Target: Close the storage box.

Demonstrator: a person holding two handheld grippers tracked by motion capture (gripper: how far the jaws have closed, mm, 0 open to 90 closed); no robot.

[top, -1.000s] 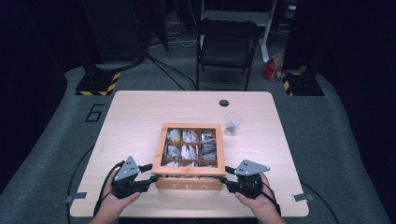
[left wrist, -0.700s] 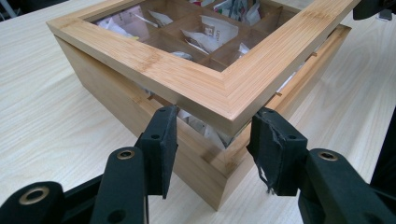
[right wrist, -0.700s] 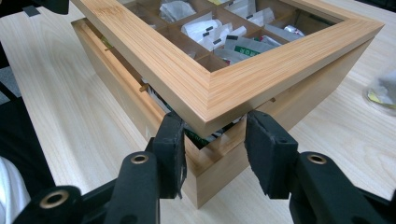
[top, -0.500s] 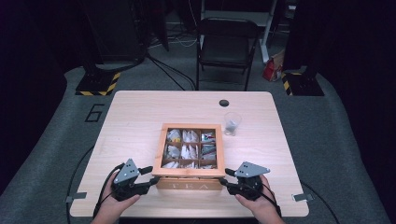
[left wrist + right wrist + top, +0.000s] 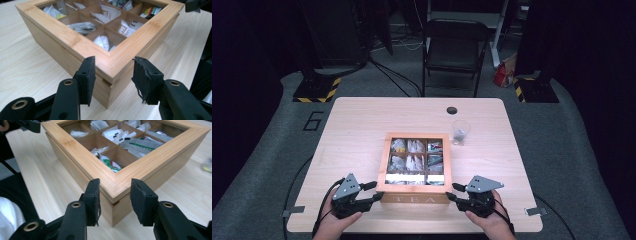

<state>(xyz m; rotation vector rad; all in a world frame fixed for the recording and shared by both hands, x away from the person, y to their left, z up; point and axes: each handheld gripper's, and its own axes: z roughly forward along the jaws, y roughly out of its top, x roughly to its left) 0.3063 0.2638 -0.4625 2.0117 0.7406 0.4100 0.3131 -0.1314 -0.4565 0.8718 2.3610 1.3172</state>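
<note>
While the wooden tea box [image 5: 414, 167] is sitting near the counter's [image 5: 357, 125] front edge, the left tongs [image 5: 373, 192] and right tongs [image 5: 452, 192] are flanking its two near corners. Each pair is standing partly open, one jaw on either side of a corner of the glazed lid [image 5: 117, 63], pads apart from the wood; the right jaws have just been closing. Both hands [image 5: 337, 220] are lying low, angled inward.

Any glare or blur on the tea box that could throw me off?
High view: a bright glare strip on the box lid's near panes hides those compartments. Left gripper view: box sharp, far corner soft. Right gripper view: box sharp, cup at the right edge blurred.
</note>
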